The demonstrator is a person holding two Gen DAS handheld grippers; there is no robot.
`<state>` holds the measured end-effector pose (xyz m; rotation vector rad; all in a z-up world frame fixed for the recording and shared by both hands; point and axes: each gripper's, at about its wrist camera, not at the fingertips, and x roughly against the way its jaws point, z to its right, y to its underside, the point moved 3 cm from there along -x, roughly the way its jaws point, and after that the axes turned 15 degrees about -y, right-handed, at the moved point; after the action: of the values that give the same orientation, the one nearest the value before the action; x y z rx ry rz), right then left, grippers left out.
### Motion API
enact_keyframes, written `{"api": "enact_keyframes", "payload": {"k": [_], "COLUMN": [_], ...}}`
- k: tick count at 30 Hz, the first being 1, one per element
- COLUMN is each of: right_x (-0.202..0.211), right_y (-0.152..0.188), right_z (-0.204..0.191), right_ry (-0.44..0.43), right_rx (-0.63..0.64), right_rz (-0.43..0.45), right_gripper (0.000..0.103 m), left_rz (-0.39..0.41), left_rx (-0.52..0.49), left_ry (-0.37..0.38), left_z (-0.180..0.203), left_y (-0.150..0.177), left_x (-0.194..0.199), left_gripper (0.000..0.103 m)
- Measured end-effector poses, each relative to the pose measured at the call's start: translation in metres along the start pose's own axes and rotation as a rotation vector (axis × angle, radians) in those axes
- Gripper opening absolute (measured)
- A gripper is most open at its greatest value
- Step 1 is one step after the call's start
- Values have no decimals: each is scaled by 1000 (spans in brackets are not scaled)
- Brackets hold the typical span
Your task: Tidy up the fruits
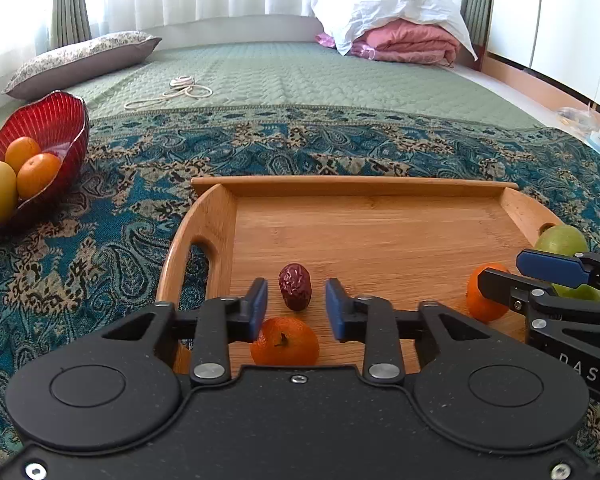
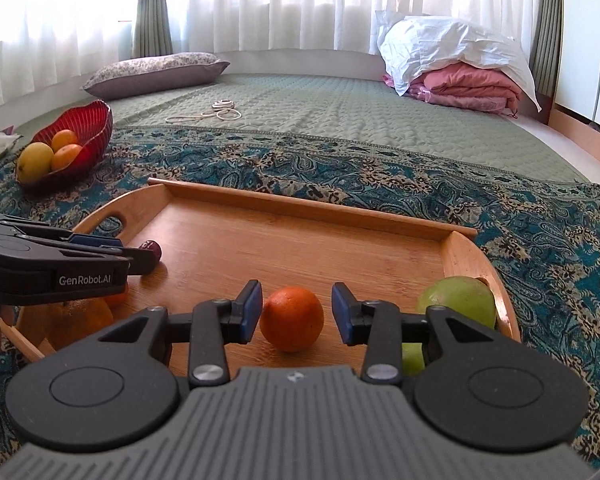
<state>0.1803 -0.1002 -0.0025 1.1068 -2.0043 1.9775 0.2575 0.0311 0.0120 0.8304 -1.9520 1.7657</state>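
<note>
A wooden tray [image 1: 372, 216] lies on the patterned blanket. On it are a dark red date [image 1: 295, 286], a small orange [image 1: 285, 341], a second orange [image 1: 485, 298] and green fruit [image 1: 562, 242]. My left gripper [image 1: 296, 307] is open, its pads either side of the date, with the small orange just below. In the right wrist view my right gripper [image 2: 296, 312] is open around the second orange [image 2: 292, 318], not touching it. Green fruit [image 2: 456, 300] sits at its right. A red bowl [image 1: 56, 128] at the far left holds two oranges and a yellow fruit.
The tray [image 2: 300, 236] has raised rims and cut-out handles. The red bowl [image 2: 88, 128] stands beyond the tray's left end. A pillow [image 2: 156, 70], a coiled white cord [image 2: 220, 112] and folded pink bedding [image 2: 468, 88] lie farther back on the green quilt.
</note>
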Motion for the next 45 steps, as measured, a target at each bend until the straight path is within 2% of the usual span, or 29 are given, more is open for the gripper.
{"api": "enact_keyframes", "payload": {"k": [4, 15, 20, 30, 38, 45], "right_x": [10, 41, 53, 71, 82, 86], "right_y": [0, 0, 1, 15, 32, 50], "right_z": [-1, -7, -7, -10, -14, -18], "right_ry": [-7, 25, 36, 58, 66, 76], "right_rx": [-15, -7, -21, -25, -26, -26], "right_rz": [32, 113, 144, 170, 181, 170], "right_gripper": [59, 75, 83, 92, 98, 98], "left_rz": [24, 72, 100, 143, 137, 123], "left_rx": [-3, 40, 55, 53, 65, 52], "left_ry": [-2, -3, 2, 14, 19, 20], "left_z": [-1, -14, -18, -15, -16, -14], "left_y": [1, 4, 9, 23, 39, 61], "left_x": [10, 40, 57, 88, 102, 110], "left_gripper": [41, 61, 78, 86, 89, 89]}}
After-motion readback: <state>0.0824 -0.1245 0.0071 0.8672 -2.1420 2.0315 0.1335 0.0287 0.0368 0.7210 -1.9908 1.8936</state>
